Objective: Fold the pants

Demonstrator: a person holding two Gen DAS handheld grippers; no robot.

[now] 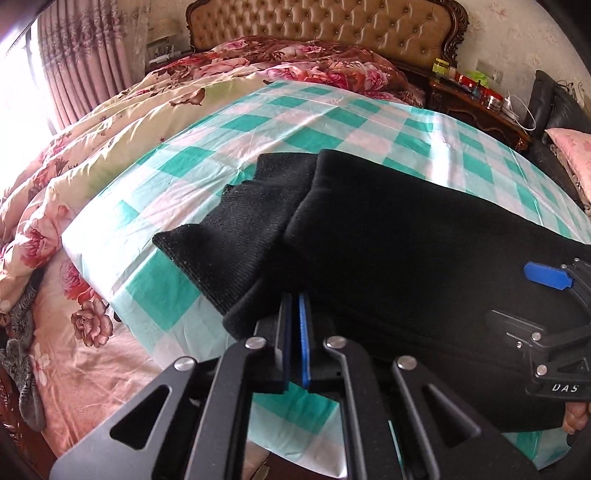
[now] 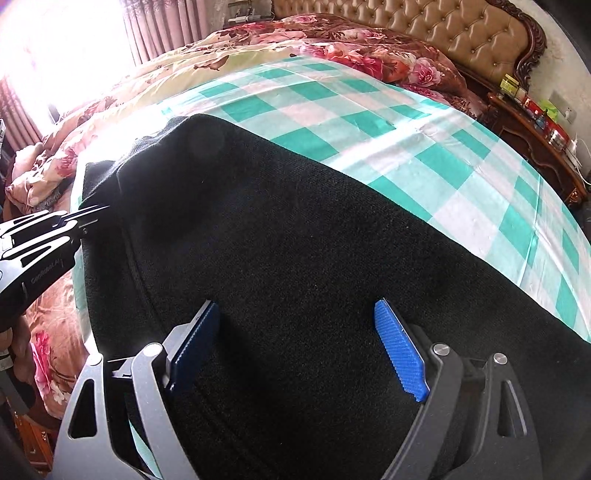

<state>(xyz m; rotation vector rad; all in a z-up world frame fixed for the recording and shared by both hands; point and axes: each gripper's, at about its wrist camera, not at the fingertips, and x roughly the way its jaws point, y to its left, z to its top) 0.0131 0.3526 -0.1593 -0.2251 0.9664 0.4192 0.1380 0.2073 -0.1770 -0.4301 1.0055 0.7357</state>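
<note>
Black knit pants (image 1: 388, 236) lie folded lengthwise on a green-and-white checked sheet (image 1: 258, 129), ribbed cuffs (image 1: 236, 229) to the left. My left gripper (image 1: 294, 306) is shut, its blue pads pressed together on the near edge of the pants by the cuffs. My right gripper (image 2: 295, 332) is open, its blue pads (image 2: 400, 350) spread wide just above the black cloth (image 2: 295, 229), holding nothing. The right gripper shows at the right edge of the left wrist view (image 1: 554, 280). The left gripper shows at the left of the right wrist view (image 2: 92, 214), at the pants' edge.
Floral quilts (image 1: 66, 177) are heaped along the left and far side of the bed. A tufted headboard (image 1: 325, 26) stands behind. A cluttered wooden nightstand (image 1: 480, 99) and a dark chair (image 1: 557, 110) stand at the right.
</note>
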